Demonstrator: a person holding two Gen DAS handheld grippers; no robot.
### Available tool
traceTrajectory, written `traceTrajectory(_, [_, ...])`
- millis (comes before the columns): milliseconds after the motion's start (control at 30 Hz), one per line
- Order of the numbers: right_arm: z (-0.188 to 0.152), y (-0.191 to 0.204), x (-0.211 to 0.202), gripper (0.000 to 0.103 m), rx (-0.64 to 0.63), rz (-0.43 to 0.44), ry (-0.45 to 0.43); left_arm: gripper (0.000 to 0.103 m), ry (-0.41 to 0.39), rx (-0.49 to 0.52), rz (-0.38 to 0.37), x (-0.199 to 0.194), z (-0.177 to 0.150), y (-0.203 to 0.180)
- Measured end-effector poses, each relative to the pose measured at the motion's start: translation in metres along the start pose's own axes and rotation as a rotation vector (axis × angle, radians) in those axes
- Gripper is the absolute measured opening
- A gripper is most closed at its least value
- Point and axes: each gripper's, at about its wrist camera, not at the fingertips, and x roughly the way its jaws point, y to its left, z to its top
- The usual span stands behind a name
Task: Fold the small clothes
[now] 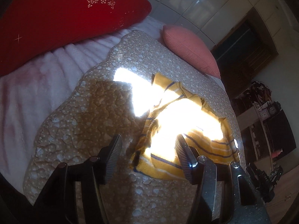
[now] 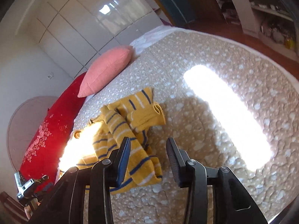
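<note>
garment [image 2: 130, 130]: mustard, blue-white stripes | quilt [image 2: 205, 59]: tan, white-spotted | pillow [image 1: 56, 18]: red floral

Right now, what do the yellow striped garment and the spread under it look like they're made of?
Yellow garment: seems a soft knit, matte, judging by ribbed cuffs, knitted-in blue and white stripes and limp folds. Bedspread: looks like quilted printed cloth, matte, with puffy stitched pockets; the fibre can't be told.

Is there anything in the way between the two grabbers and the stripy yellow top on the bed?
No, nothing visible. The stripy yellow top lies crumpled on the dotted quilt, right below the open right gripper and the open left gripper. The pink pillow and red pillow sit off to the side.
</note>
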Motion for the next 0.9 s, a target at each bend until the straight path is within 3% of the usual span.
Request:
traceTrajectory(67, [0.007, 0.028, 0.009, 0.044, -0.119, 0.007, 0.029, 0.065, -0.002, 0.101, 0.036, 0.010, 0.001, -0.022])
traceTrajectory(133, [0.011, 0.059, 0.031, 0.053, -0.241, -0.004, 0.076, 0.066, 0.014, 0.196, 0.070, 0.028, 0.005, -0.045])
traceTrajectory(200, [0.016, 0.080, 0.060, 0.056, -0.334, -0.034, 0.126, 0.067, 0.032, 0.246, 0.081, 0.045, 0.013, -0.058])
traceTrajectory(367, [0.032, 0.098, 0.122, 0.056, -0.425, -0.113, 0.204, 0.070, 0.037, 0.367, 0.154, 0.094, 0.036, -0.085])
traceTrajectory(500, [0.039, 0.102, 0.160, 0.054, -0.485, -0.149, 0.274, 0.070, 0.086, 0.473, 0.249, 0.141, 0.050, -0.094])
traceTrajectory(533, [0.041, 0.101, 0.168, 0.024, -0.494, -0.152, 0.298, 0.067, 0.106, 0.473, 0.263, 0.151, 0.054, -0.093])
traceTrajectory(567, [0.045, 0.099, 0.176, 0.008, -0.487, -0.154, 0.333, 0.042, 0.132, 0.457, 0.256, 0.159, 0.059, -0.090])
traceTrajectory(633, [0.061, 0.093, 0.178, 0.009, -0.446, -0.138, 0.323, 0.012, 0.194, 0.382, 0.199, 0.173, 0.076, -0.081])
traceTrajectory(700, [0.084, 0.088, 0.176, 0.009, -0.390, -0.108, 0.285, 0.009, 0.164, 0.324, 0.194, 0.171, 0.093, -0.078])
traceTrajectory(733, [0.096, 0.086, 0.178, 0.009, -0.359, -0.095, 0.273, 0.002, 0.140, 0.309, 0.208, 0.171, 0.103, -0.079])
traceTrajectory(833, [0.119, 0.080, 0.192, 0.009, -0.305, -0.086, 0.261, 0.001, 0.102, 0.244, 0.263, 0.183, 0.132, -0.071])
traceTrajectory(900, [0.119, 0.074, 0.211, 0.009, -0.293, -0.120, 0.287, 0.001, 0.132, 0.212, 0.301, 0.199, 0.137, -0.062])
